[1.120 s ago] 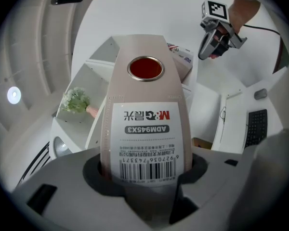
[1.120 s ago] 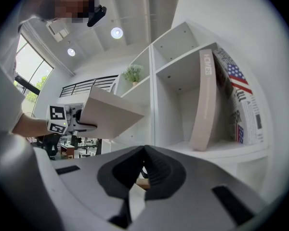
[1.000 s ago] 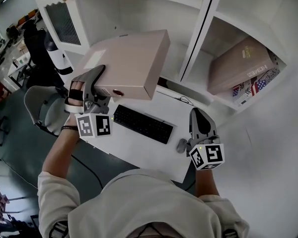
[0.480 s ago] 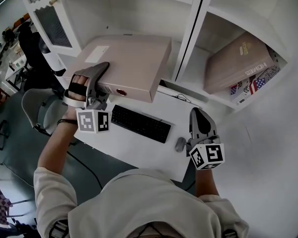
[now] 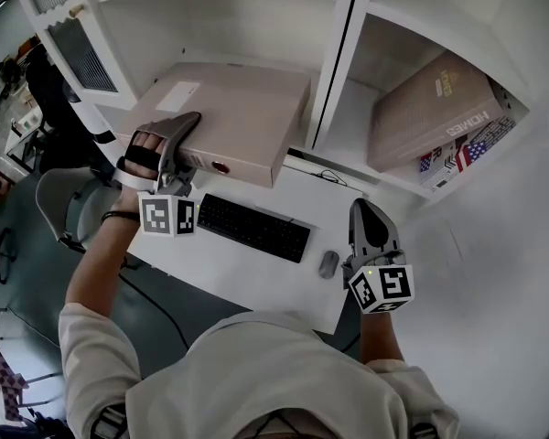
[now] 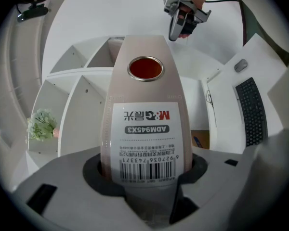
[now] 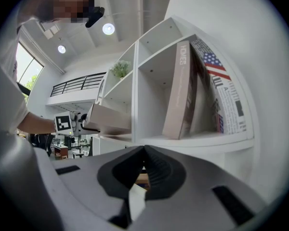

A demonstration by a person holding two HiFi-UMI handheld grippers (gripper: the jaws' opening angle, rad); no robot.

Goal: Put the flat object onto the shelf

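Observation:
A flat beige file box [image 5: 233,112] with a white label and a round finger hole in its spine [image 6: 145,68] lies level in the air. Its far end is at the opening of the white shelf's [image 5: 332,58] left compartment, just left of the upright divider. My left gripper [image 5: 183,143] is shut on the box's near spine end, and the barcode label [image 6: 145,143] sits between its jaws. My right gripper [image 5: 367,210] hangs shut and empty above the desk's right end. It also shows in the left gripper view [image 6: 178,27].
The right compartment holds a leaning beige book [image 5: 435,108] and flag-printed magazines [image 5: 465,158]. On the white desk [image 5: 247,277] below lie a black keyboard [image 5: 247,227] and a mouse [image 5: 328,264]. A grey chair [image 5: 59,204] stands at the left.
The left gripper has carried the box forward and a little left, toward the left compartment, and the box now lies flatter. The right gripper has stayed in place.

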